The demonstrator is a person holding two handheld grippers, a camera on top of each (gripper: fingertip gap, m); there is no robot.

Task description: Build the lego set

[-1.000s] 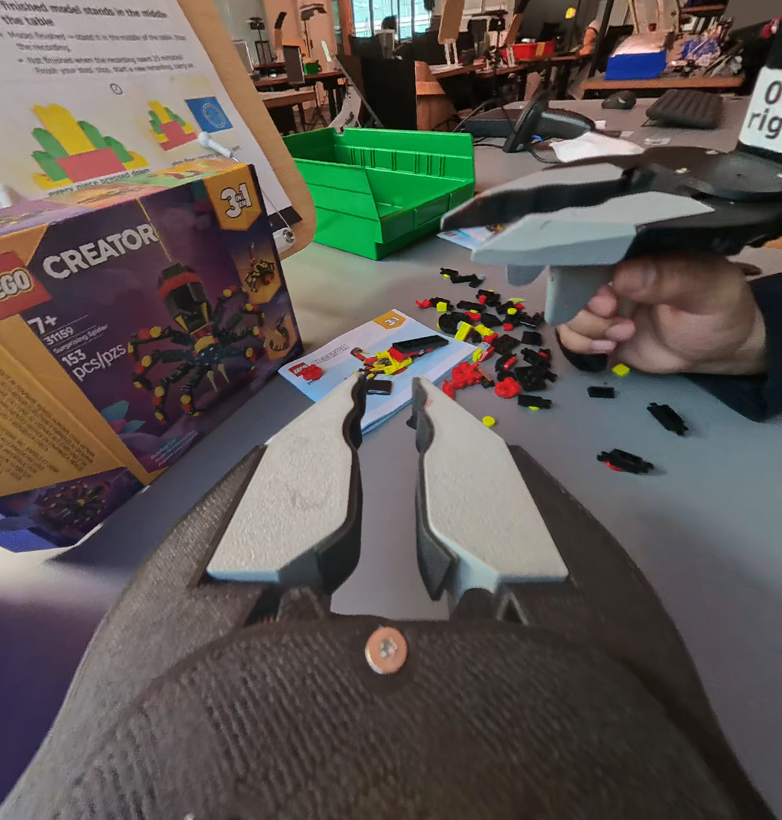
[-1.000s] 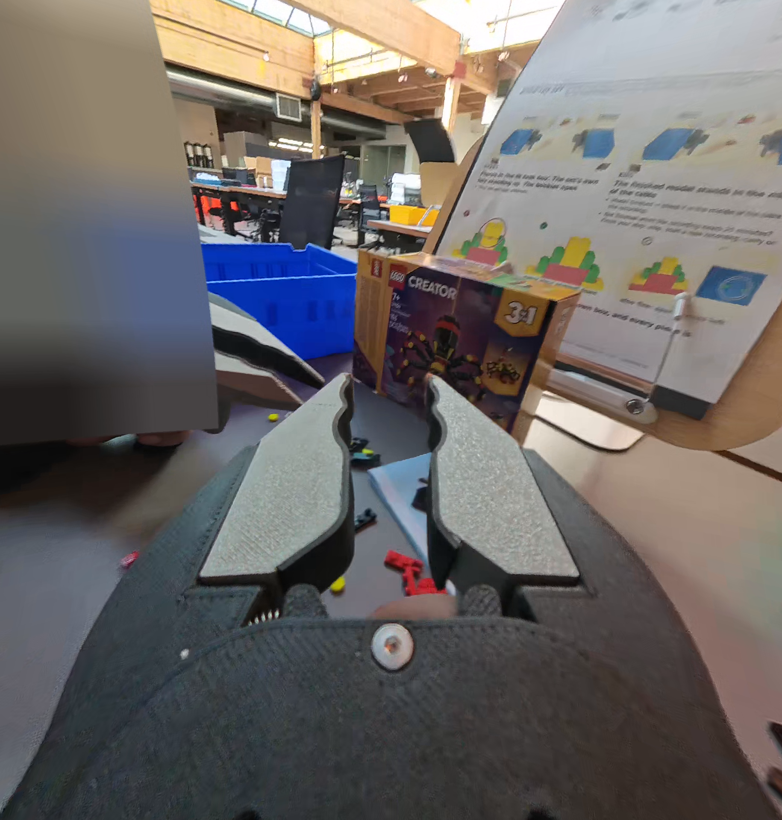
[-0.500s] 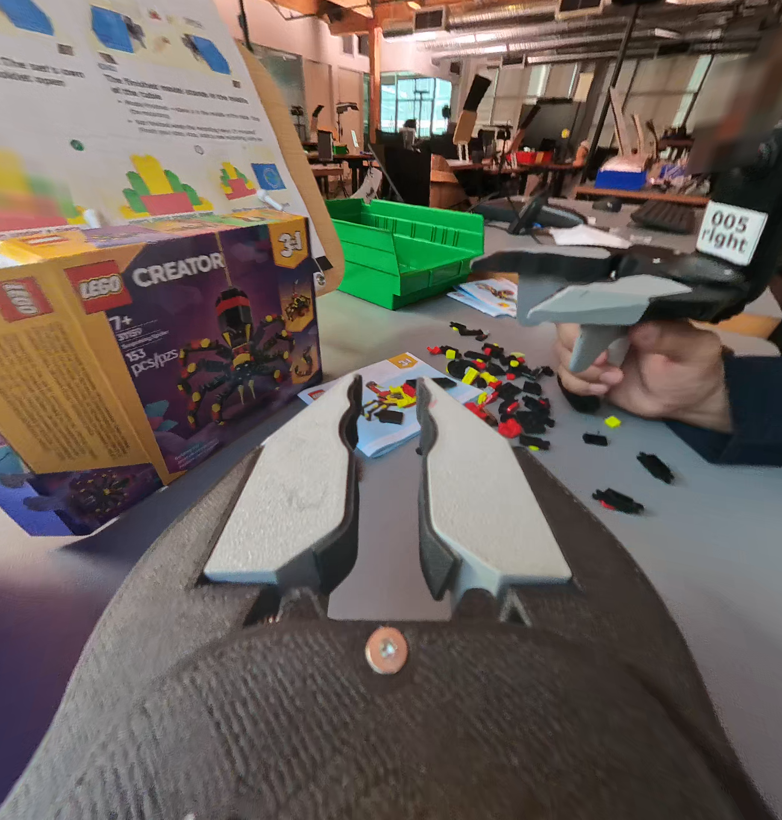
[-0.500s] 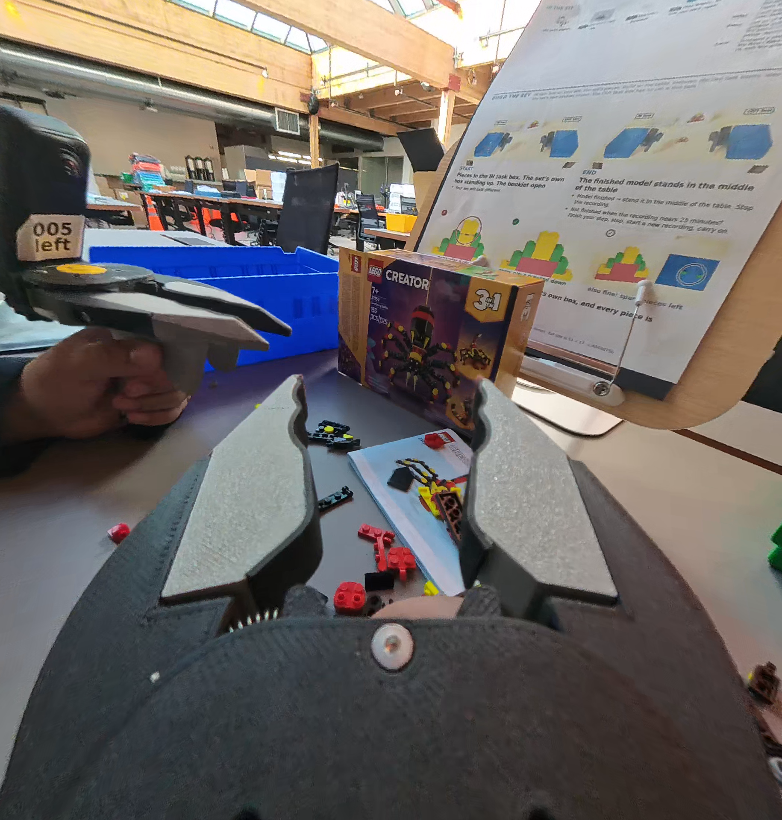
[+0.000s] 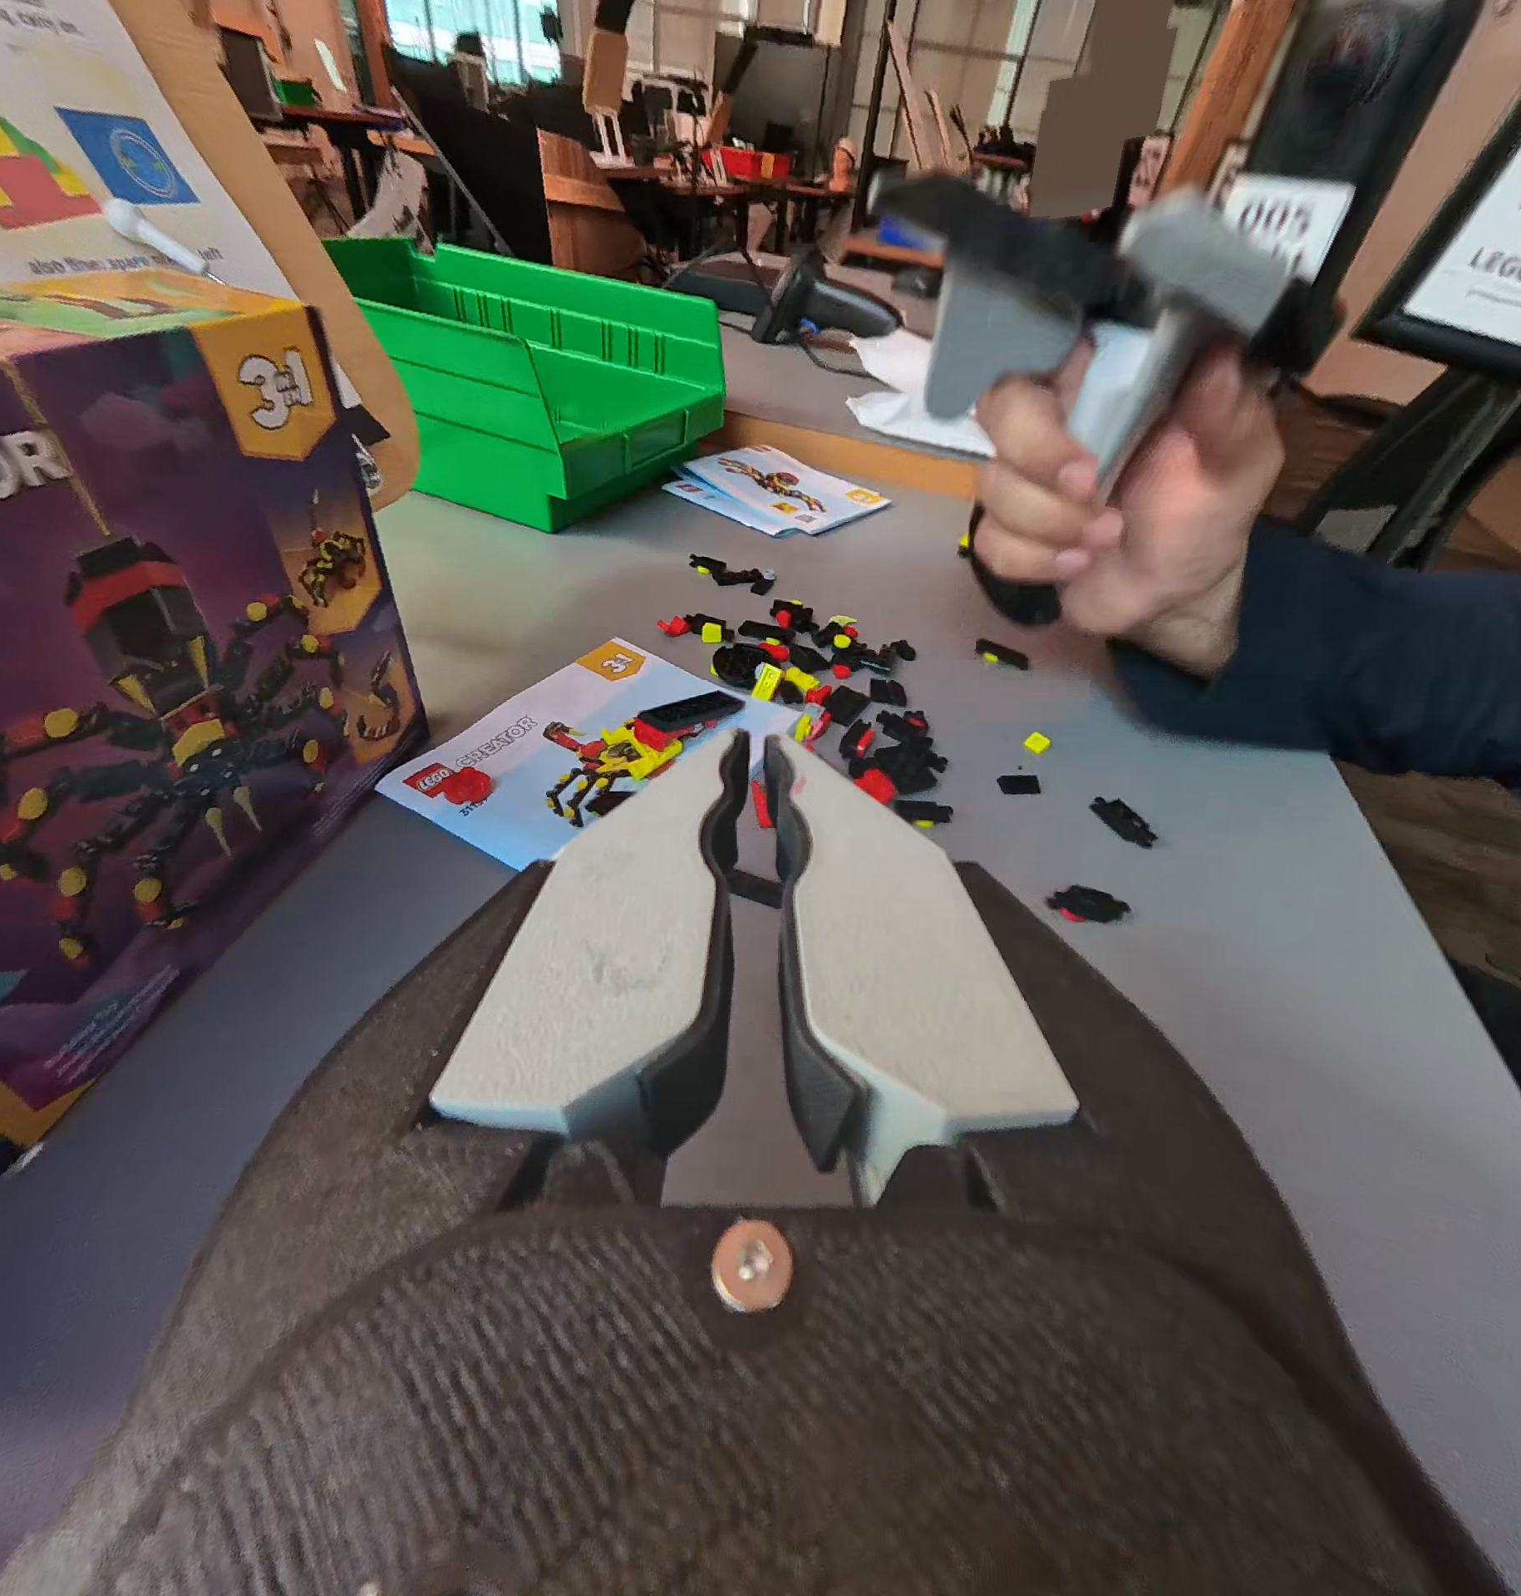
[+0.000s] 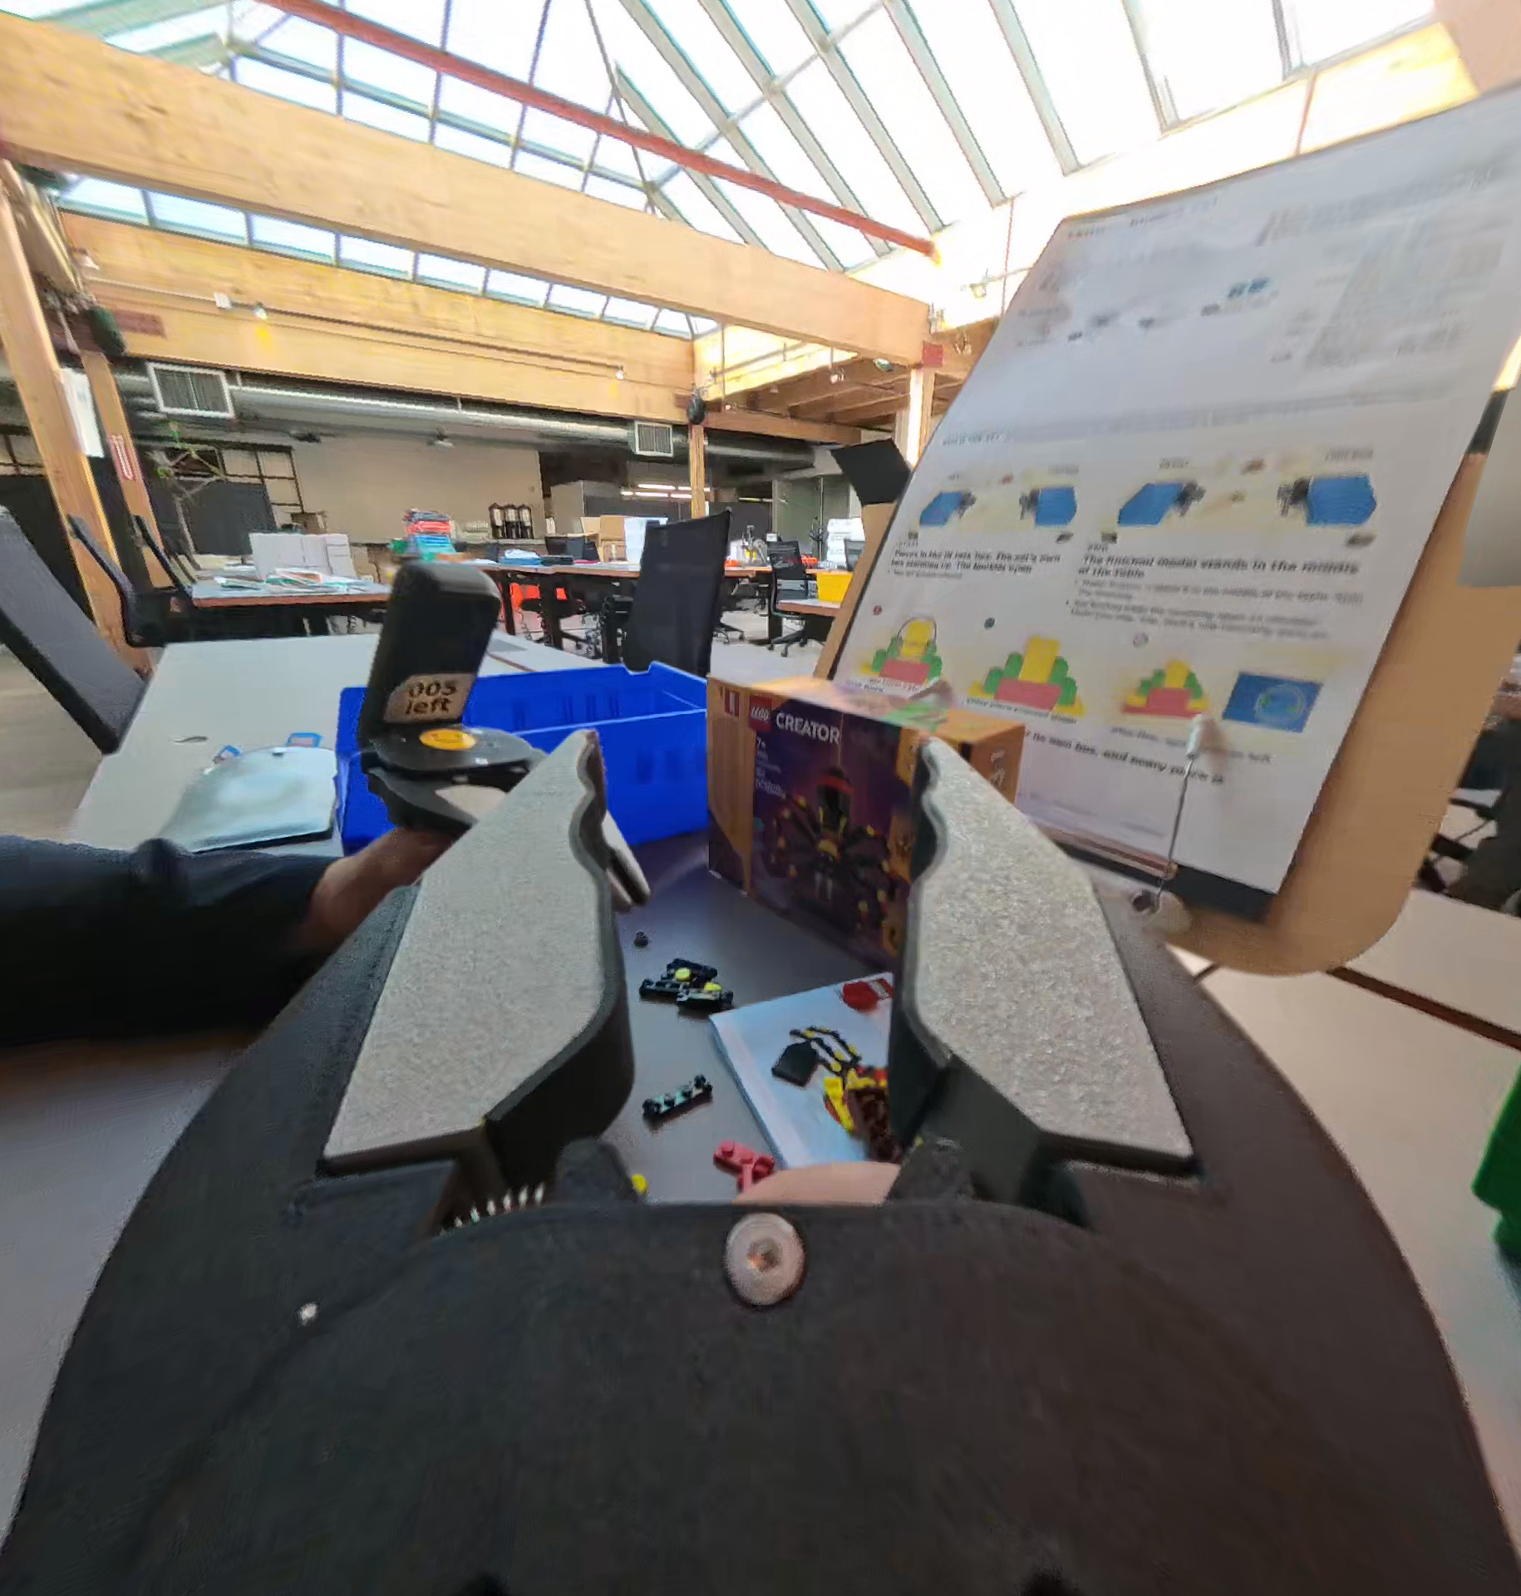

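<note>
The left gripper (image 5: 755, 760), jaws nearly closed on nothing, hovers just short of the loose lego pieces (image 5: 835, 691) scattered on the grey table (image 5: 1258, 993) beside the instruction booklet (image 5: 567, 760). The right gripper (image 6: 753, 829) is raised with jaws spread wide and, as far as the blur allows, empty; the pieces lie below it.

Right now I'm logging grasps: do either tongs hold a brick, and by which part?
Nothing is held. The left tongs are nearly shut on empty air; the right tongs gape open above the loose bricks.
</note>
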